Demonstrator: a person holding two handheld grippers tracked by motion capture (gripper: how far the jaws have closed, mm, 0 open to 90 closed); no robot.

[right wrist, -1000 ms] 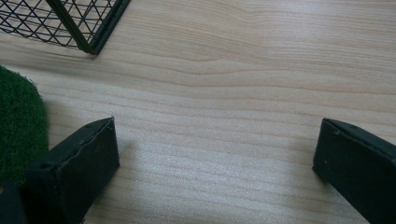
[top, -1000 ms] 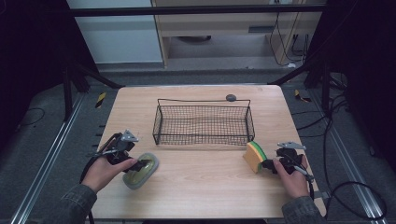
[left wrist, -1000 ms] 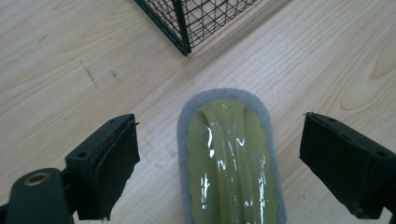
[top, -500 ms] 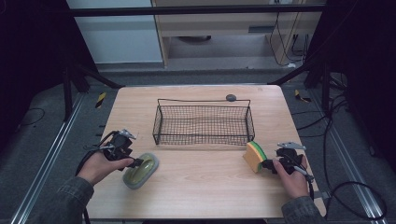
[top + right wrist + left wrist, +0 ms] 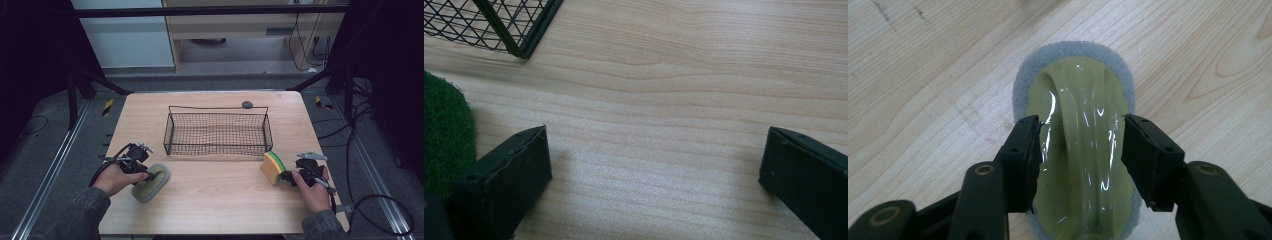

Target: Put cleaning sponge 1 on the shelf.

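While spread jaws straddle the scrubber (image 5: 1079, 150), right jaws wide beside the sponge (image 5: 273, 167) (wire basket (image 5: 218, 133) just beyond).

A: Scrubber (image 5: 150, 182)?
B: Grey pad, clear yellowish handle on top, flat on the table (image 5: 210, 200), front-left.
A: Sponge (image 5: 273, 167)?
B: Yellow with green layer, on edge, front-right. Wire basket (image 5: 217, 134) mid-table.

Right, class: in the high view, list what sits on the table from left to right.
left gripper → grey-and-yellow scrubber → wire basket → yellow-green sponge → right gripper
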